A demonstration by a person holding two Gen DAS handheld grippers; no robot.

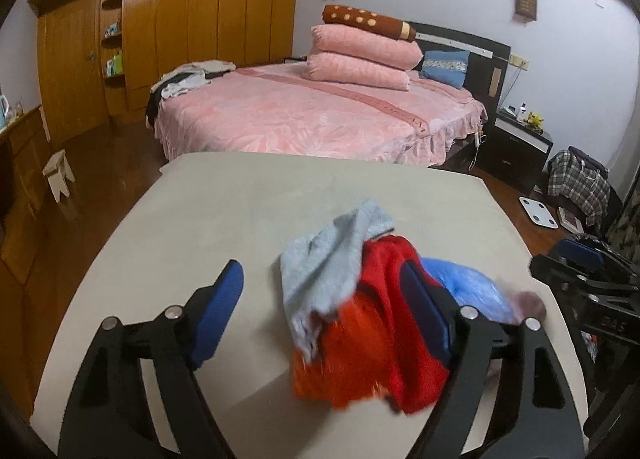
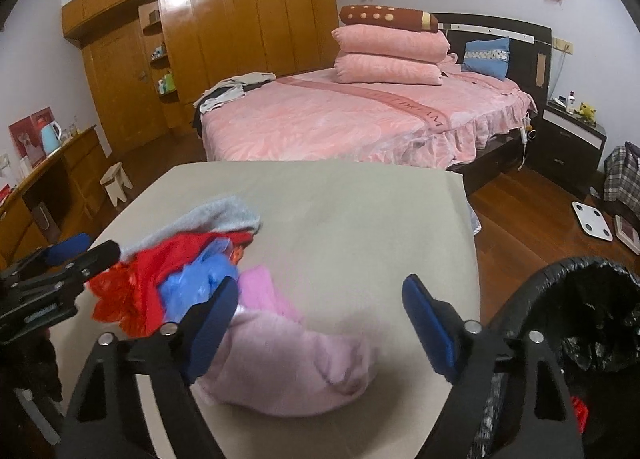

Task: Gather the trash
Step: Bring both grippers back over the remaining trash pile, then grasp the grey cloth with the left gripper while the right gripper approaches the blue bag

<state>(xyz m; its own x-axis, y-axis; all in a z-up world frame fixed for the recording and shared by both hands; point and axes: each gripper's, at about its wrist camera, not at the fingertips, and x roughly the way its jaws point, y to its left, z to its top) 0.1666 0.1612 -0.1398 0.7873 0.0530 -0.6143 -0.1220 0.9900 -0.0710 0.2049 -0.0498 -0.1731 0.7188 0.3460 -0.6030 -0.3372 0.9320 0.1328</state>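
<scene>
While nothing from the heap has reached the black-lined round waste bin (image 2: pixel 576 323) yet, as far as these views show, the whole pile waits on the beige cloth-covered table (image 1: pixel 240 211), so I judge the collecting barely begun: every piece is left to lift and drop. In the left wrist view the left gripper (image 1: pixel 324 315) stands wide apart with nothing pinched; the crumpled pale grey cloth (image 1: pixel 324 259) and the bright red-orange crinkly plastic bag (image 1: pixel 360 359) lie between its blue pads, the red stuff close against the pad at 3 o'clock, though blur hides whether it touches. A blue plastic bag (image 1: pixel 472 287) sits just beyond that pad, toward 2 o'clock. In the right wrist view the right gripper (image 2: pixel 320 323) is likewise well open and holds nothing; the soft pink fluffy cloth (image 2: pixel 288 367) lies between its pads, nearer the one at 9 o'clock, with the red and blue bags at 10 o'clock. That bin stands off the table edge at 4 o'clock of the right gripper
</scene>
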